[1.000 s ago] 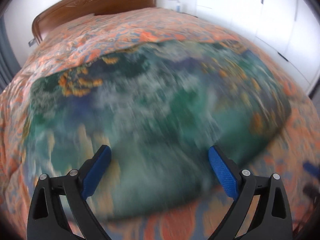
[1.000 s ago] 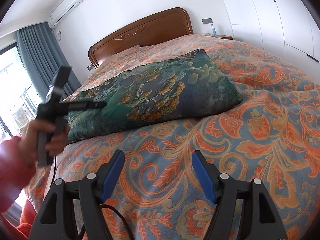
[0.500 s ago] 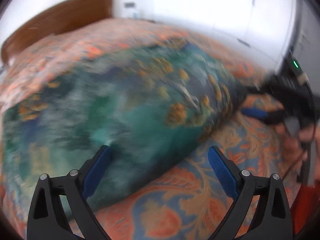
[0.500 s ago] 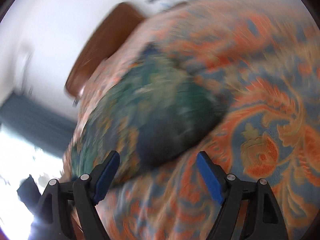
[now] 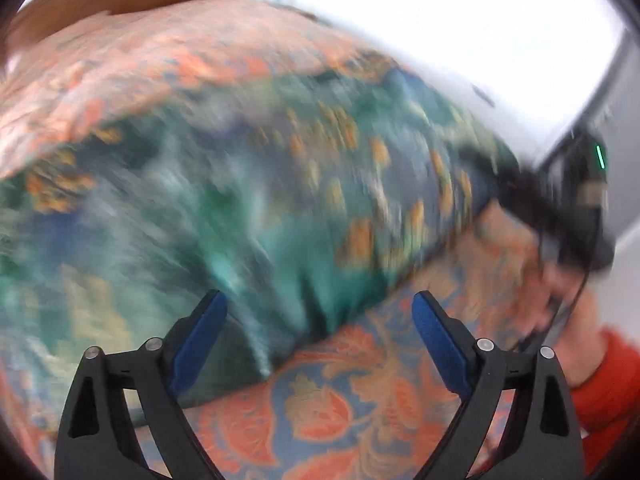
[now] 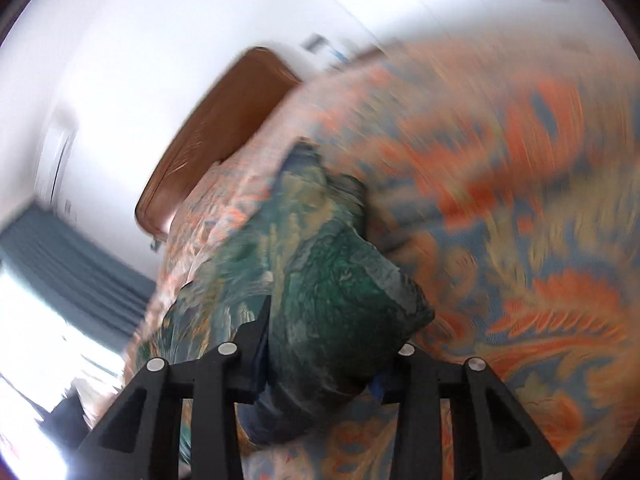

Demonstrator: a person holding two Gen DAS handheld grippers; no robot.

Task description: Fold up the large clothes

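Orange paisley bedspread (image 5: 360, 400) bears bunched green cloth (image 6: 340, 300), right gripper (image 6: 320, 360) jaws just clamped on it, left gripper (image 5: 316, 332) agape

Garment (image 5: 248, 216) lies on bed (image 5: 360, 408), before headboard (image 6: 216, 136).

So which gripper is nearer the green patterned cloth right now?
Right. The right gripper has just been closing, with a corner of the green patterned cloth bunched between its fingers. The left gripper hangs open over the cloth's near edge, gripping nothing.
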